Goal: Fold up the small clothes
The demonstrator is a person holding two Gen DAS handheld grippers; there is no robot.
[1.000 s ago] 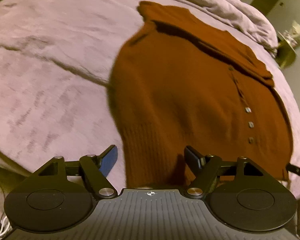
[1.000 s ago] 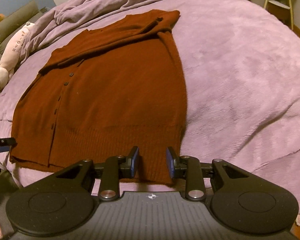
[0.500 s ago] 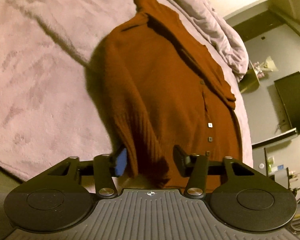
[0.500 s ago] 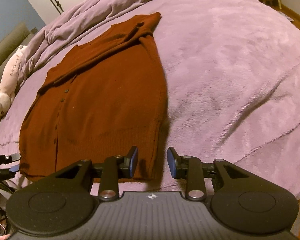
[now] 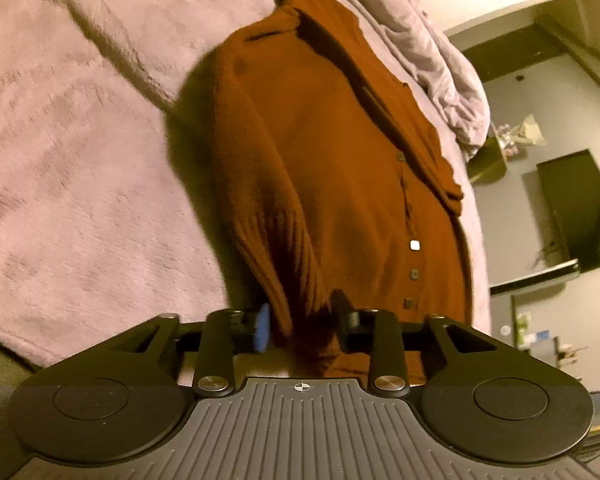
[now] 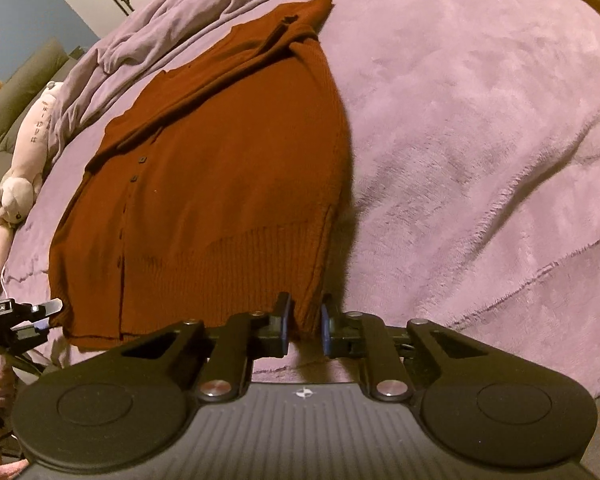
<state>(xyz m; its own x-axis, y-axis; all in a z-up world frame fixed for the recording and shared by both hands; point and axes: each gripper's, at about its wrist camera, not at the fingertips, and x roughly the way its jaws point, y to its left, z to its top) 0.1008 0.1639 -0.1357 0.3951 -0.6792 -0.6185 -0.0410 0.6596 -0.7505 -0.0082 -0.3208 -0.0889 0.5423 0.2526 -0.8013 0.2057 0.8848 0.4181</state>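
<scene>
A rust-brown knitted cardigan (image 5: 332,152) with a row of small buttons lies on a purple fleece blanket (image 5: 80,160). My left gripper (image 5: 302,322) is shut on the ribbed hem corner at one end and lifts it off the blanket. My right gripper (image 6: 303,322) is shut on the ribbed hem at the opposite corner of the cardigan (image 6: 220,168), which rises a little there. The left gripper (image 6: 40,312) also shows at the left edge of the right wrist view, at the hem's other corner.
A bunched purple duvet (image 6: 172,28) lies behind the cardigan. A pale plush toy (image 6: 20,176) lies at the bed's left edge. A dark screen (image 5: 576,208) and a shelf with small items (image 5: 520,140) stand beyond the bed. The blanket (image 6: 480,140) stretches bare to the right.
Both grippers have closed on the hem corners. The left one was wide open a second ago and has since raised its corner, so the side edge now folds up off the blanket.
</scene>
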